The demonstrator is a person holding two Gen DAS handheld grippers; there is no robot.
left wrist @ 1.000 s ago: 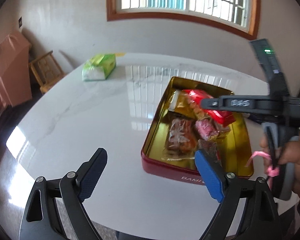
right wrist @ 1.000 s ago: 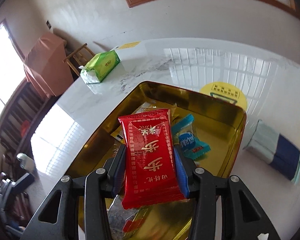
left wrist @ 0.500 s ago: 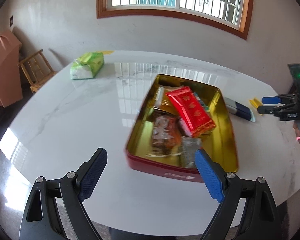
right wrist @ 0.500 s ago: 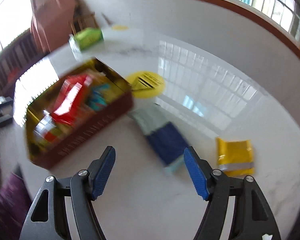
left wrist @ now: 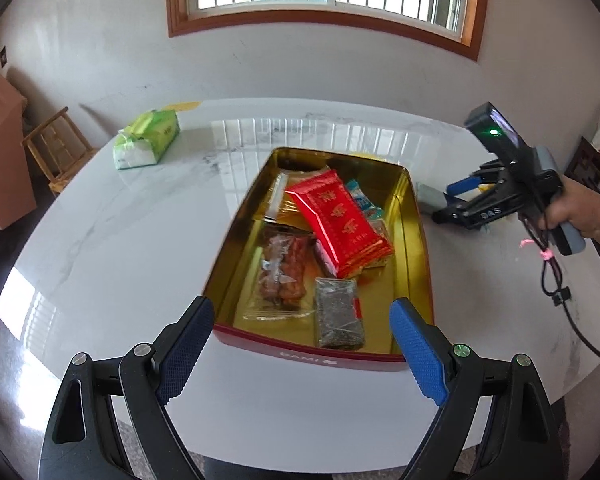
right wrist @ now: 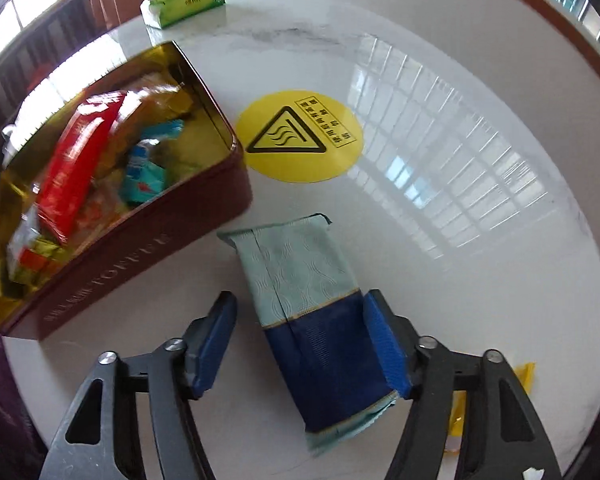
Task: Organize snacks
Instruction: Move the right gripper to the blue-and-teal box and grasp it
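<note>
A: The teal-and-navy snack packet (right wrist: 316, 320) lies flat on the white marble surface (right wrist: 440, 240), just beside the red tin (right wrist: 111, 264) and outside it. The right tongs (right wrist: 304, 344) straddle its navy end and have just been closing, with the packet between the jaws. One blue pad looks to be touching its edge; the other stands clear, so nothing is pinched yet.

B: What could spoil the pick?

A: The packet sits skewed between the pads. Closing unevenly could shove it sideways on the glossy stone, or catch only the crimped seam so it droops or slips on the lift.

B: And the tin?

A: It is crowded. The red packet (left wrist: 338, 222) rests on top of the others, so another flat pack might land on the rim and slide off. The yellow packet (right wrist: 492, 404) sits by the surface's edge, close to the tongs.

B: The other hand?

A: The left tongs (left wrist: 302, 346) hang wide open and empty before the tin.
</note>
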